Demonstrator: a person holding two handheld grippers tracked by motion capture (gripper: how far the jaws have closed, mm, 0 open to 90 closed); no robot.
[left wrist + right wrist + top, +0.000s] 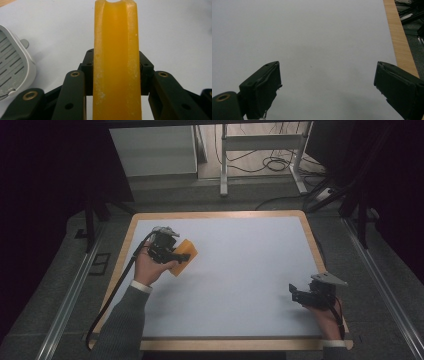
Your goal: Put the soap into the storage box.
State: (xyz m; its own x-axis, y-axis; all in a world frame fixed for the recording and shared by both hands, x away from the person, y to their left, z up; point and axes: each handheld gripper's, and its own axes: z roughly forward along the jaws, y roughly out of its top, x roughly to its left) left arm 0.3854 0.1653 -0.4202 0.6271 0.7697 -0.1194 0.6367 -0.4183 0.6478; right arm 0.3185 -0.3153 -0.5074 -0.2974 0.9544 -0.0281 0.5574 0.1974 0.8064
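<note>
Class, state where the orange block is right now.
In the high view the orange block sits at the table's left side, clamped in the left gripper.

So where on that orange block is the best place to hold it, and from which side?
Across its two long flat flanks, coming in from one end. The orange block is long and narrow with a groove down its face, and the left gripper already clamps it that way.

Dim, dark-edged high view; both gripper views are evenly lit, with soft shadows and slightly blurred near jaws.
</note>
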